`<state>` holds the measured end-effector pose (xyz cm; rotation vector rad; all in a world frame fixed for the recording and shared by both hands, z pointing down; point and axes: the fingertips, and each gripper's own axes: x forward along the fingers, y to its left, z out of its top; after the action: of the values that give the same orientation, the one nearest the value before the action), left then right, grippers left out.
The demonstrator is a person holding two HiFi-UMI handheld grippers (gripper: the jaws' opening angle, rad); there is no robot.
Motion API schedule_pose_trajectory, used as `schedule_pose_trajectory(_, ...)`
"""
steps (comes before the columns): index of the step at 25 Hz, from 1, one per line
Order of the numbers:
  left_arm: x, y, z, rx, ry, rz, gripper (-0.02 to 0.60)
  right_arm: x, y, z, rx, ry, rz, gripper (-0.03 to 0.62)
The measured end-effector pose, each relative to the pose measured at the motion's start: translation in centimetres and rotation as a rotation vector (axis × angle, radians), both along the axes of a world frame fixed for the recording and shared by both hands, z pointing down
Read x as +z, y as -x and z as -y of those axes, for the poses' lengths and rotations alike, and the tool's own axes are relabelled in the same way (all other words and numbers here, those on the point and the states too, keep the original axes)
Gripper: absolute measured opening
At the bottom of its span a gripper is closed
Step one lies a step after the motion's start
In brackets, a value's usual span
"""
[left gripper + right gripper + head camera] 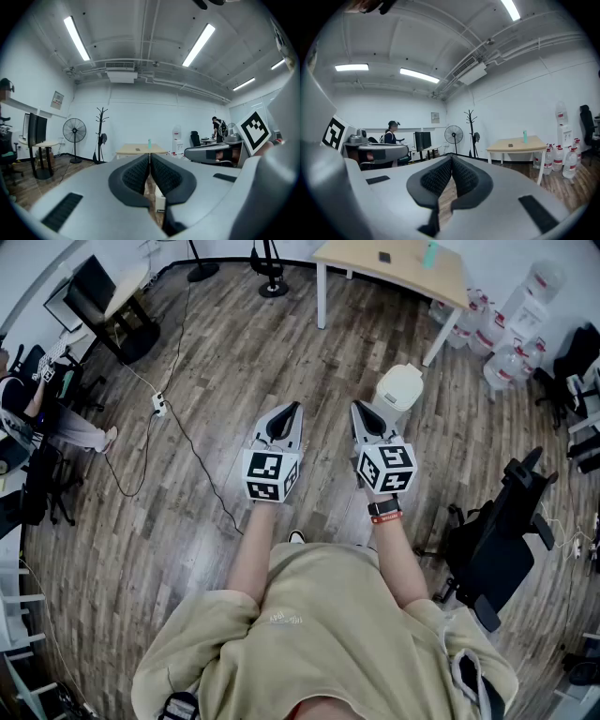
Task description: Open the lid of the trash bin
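While held side by side above the wood-plank floor (187, 521), left gripper (296, 409) and right gripper (358, 407) both pinched fully together, pads meeting, empty. White trash bin (398, 388) standing on the floor just ahead of the right gripper, apart from it, lid down, near a leg of the pale table (394, 273) at the floor's far edge. Water bottles (511, 334) clustered toward the far right corner. Black office chair (497, 540) by the right edge. Black cable (192, 451) and power strip (159, 407) trailing across the left half. Monitor desk (103, 292) in the far left corner.
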<state>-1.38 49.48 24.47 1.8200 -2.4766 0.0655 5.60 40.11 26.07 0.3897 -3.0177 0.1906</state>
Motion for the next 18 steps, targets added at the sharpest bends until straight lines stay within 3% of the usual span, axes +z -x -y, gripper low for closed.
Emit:
schedule_pose_trajectory(7, 1.0, 2.5, -2.9, 0.064, 0.006, -0.017, 0.029, 0.9, 2.1, -2.2, 0.088, 0.056, 0.065, 0.014)
schedule_pose_trajectory(10, 2.1, 3.2, -3.8, 0.083, -0.002, -0.05, 0.029, 2.3, 2.3, -3.6, 0.102, 0.058, 0.037, 0.014)
schedule_pose_trajectory(18, 5.4, 2.8, 0.2, 0.197, 0.037, -0.086, 0.028, 6.0, 1.4, -0.9, 0.209, 0.117, -0.007, 0.014)
